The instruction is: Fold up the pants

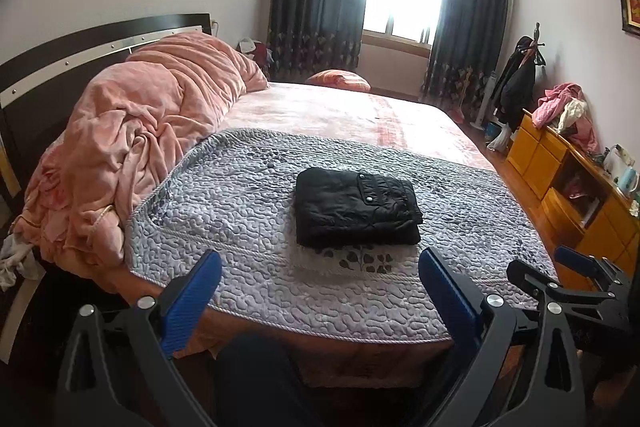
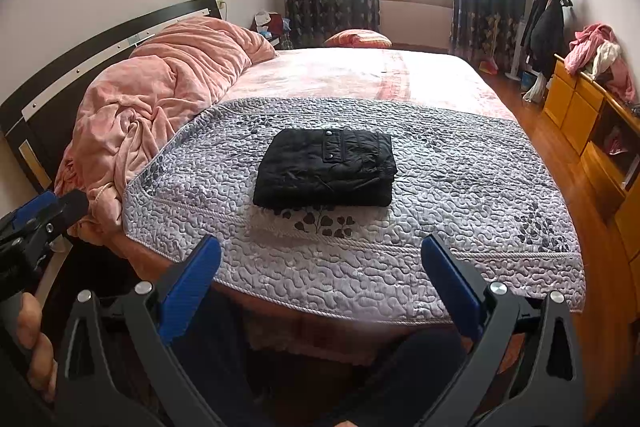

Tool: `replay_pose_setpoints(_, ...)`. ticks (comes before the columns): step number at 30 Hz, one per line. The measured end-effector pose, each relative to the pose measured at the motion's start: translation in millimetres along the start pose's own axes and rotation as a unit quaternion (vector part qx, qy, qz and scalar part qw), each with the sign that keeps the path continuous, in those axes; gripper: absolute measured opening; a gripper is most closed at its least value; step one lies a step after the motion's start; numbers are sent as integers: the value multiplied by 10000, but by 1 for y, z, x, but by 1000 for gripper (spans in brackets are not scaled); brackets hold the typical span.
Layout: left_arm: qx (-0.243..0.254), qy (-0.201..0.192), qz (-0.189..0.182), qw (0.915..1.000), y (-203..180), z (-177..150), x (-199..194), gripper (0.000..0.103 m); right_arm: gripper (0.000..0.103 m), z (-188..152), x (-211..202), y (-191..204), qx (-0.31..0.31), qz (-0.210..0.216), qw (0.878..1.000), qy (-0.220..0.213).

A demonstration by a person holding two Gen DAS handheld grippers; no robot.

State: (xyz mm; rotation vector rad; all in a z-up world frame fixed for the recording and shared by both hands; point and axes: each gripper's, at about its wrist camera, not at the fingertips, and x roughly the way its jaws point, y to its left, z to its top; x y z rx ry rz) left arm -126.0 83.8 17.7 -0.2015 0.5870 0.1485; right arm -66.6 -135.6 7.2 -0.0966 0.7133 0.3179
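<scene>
Black pants (image 1: 356, 209) lie folded into a compact rectangle on the grey quilted cover (image 1: 224, 211) near the bed's front edge; they also show in the right wrist view (image 2: 326, 169). My left gripper (image 1: 320, 267) is open and empty, held back from the bed edge in front of the pants. My right gripper (image 2: 320, 255) is open and empty, also short of the bed edge. The right gripper shows at the right of the left wrist view (image 1: 568, 267). The left gripper shows at the left of the right wrist view (image 2: 40, 215).
A crumpled pink blanket (image 1: 152, 131) lies along the headboard side on the left. A pillow (image 1: 340, 79) sits at the far edge of the bed. A yellow wooden cabinet (image 1: 576, 179) with clothes on it stands on the right. A coat rack (image 1: 520, 75) stands by the curtains.
</scene>
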Motion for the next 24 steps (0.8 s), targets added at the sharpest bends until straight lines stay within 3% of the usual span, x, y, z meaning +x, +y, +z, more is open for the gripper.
replay_pose_setpoints(24, 9, 76, -109, 9999, 3, 2, 10, 99, 100, 6, 12, -2, 21, -19, 10000, 34)
